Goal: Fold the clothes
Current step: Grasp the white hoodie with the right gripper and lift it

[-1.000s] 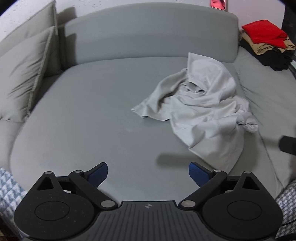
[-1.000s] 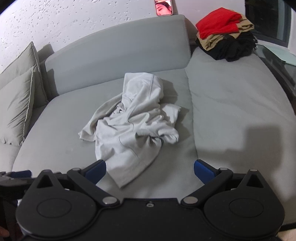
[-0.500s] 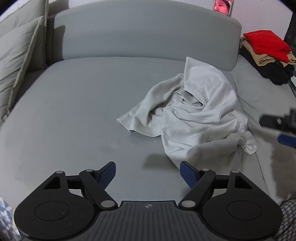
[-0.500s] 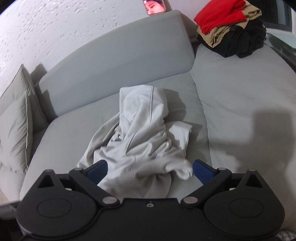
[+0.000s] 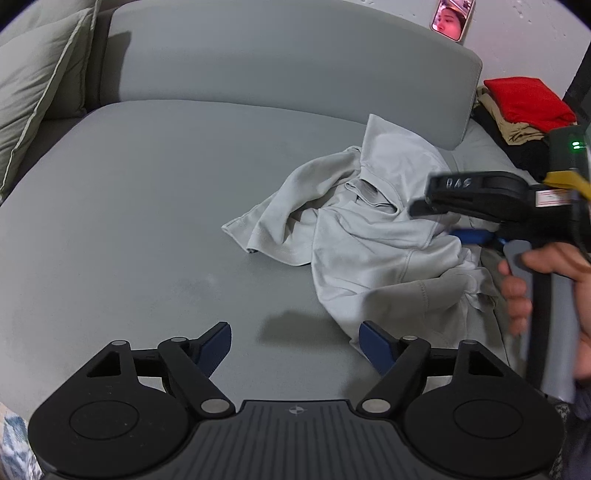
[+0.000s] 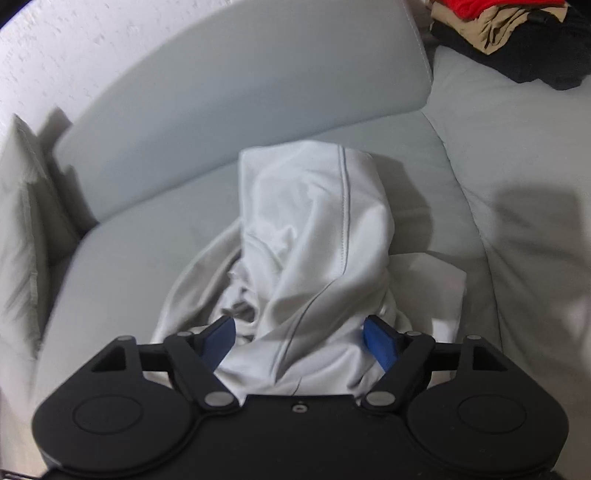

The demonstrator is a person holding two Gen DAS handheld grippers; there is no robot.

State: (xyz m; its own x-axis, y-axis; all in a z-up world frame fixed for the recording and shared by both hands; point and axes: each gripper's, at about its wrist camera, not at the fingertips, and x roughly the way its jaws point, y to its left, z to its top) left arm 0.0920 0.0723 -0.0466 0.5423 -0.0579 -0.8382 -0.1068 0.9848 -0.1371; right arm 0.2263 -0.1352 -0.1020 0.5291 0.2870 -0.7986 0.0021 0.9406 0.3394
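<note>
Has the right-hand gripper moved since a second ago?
Yes. The right gripper has come forward and down over the pale hoodie; the sofa backrest looms closer. Its jaws are closing with hoodie cloth between them.

Your left gripper (image 5: 294, 343) hovers angled down, jaws apart. Your right gripper (image 6: 298, 341), gripped by your hand (image 5: 546, 291), is closing around cloth.

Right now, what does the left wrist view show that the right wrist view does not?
Only the left wrist view shows the left gripper, open over bare sofa, the phone on the backrest, and a hand holding the right gripper from the side.

Only the right wrist view shows hoodie fabric between the right gripper's closing fingers.

Both show the pale grey hoodie, the clothes pile and cushions.
</note>
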